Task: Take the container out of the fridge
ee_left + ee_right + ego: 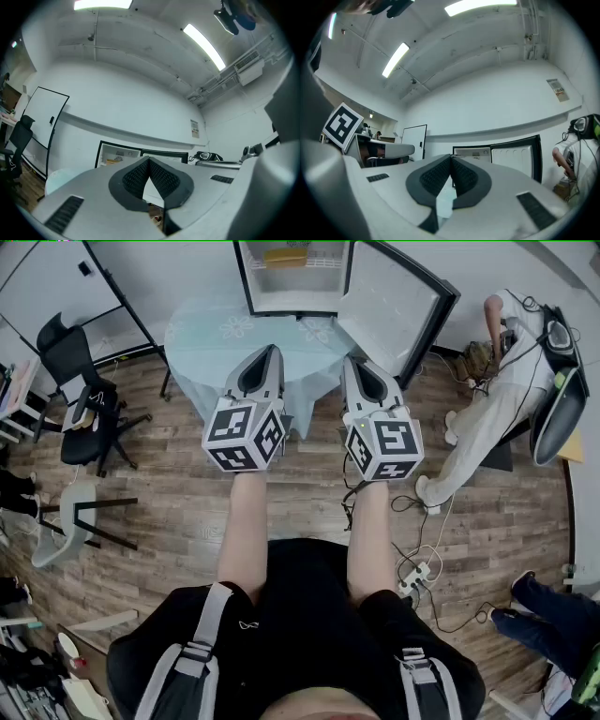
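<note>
A small fridge stands open at the far side of the room, its door swung out to the right. A yellow container lies on its upper shelf. Both grippers are held side by side well short of it, over the near edge of a round table. My left gripper is shut with nothing in it, tips meeting. My right gripper is likewise shut and empty. The left gripper view shows the fridge and the container far off; the right gripper view shows the fridge.
A round table with a pale blue cloth stands between me and the fridge. A black office chair is at the left, and a person in white bends at the right. Cables and a power strip lie on the wooden floor.
</note>
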`<state>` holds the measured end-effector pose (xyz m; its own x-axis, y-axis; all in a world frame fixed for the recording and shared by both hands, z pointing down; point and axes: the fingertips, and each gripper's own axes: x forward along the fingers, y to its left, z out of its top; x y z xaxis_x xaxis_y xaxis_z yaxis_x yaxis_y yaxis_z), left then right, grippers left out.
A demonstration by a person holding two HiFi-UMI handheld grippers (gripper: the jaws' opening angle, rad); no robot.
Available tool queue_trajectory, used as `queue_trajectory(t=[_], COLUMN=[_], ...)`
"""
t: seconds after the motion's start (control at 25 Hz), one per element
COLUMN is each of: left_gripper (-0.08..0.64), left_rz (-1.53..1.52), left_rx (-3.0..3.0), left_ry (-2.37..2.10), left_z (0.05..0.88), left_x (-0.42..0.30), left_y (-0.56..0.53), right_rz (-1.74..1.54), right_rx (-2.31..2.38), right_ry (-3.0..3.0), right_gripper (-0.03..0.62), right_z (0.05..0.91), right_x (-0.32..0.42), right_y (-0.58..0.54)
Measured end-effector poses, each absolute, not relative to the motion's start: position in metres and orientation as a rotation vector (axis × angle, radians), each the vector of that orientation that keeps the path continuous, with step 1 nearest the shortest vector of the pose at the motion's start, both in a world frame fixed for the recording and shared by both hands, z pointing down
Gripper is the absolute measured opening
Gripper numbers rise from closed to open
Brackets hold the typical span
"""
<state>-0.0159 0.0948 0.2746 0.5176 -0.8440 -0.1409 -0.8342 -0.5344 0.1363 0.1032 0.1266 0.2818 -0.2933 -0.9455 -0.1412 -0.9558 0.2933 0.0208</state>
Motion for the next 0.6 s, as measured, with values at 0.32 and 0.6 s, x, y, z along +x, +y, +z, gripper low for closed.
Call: queue_trajectory(t=[0.32, 0.6], left_gripper=[0.009, 0.009], left_rz=[-0.275, -0.29], left_rx=[2.666, 2.678], left_ry=[-1.492, -1.526], left_z=[0.289, 0.278], left_x=[-0.011, -0.016], left_y=[0.095, 0.094], right_rz=[0.137, 0.104], right_rx=[-1.769, -1.763], right_ry=[2.423, 2.408], right_gripper=[0.006, 0.006], right_z=[0.293, 0.291], right_x=[0.113, 0.119], right_y=[0.128, 0.115])
